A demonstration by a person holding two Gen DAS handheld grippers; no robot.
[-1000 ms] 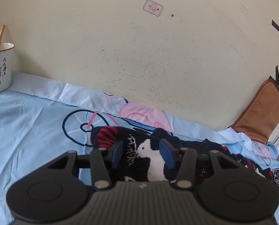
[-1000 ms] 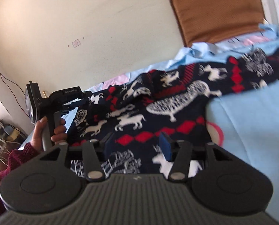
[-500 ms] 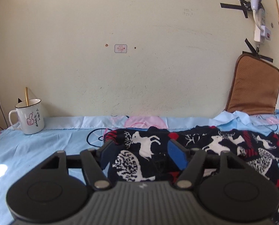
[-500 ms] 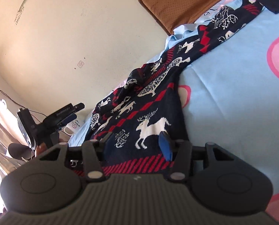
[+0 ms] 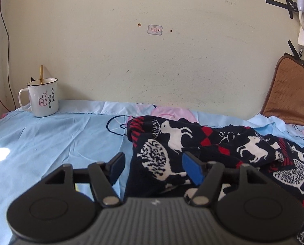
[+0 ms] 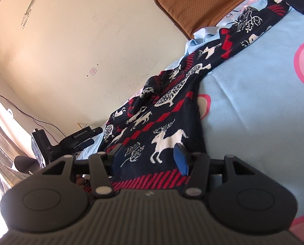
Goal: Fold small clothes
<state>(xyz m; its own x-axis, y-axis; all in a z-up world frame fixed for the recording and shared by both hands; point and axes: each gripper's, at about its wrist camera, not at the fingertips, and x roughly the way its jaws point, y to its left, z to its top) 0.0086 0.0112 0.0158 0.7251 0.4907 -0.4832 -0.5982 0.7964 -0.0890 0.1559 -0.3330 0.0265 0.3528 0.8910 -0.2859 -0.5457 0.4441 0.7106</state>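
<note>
- Left gripper [image 5: 153, 168]: jaws spread, sweater [image 5: 192, 149] edge between them, pads clear.
- Right gripper [image 6: 149, 159]: jaws spread over the sweater hem on the bed [image 6: 254, 112].

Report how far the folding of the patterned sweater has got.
Done: little that shows. The patterned sweater lies rumpled in a long strip across the blue sheet, with no neat fold visible.
In hand: the left hand-held gripper and the right hand-held gripper each have cloth between their open jaws, at opposite ends; neither pinches it.
Left: grip, smooth, fold, probably all of it.
</note>
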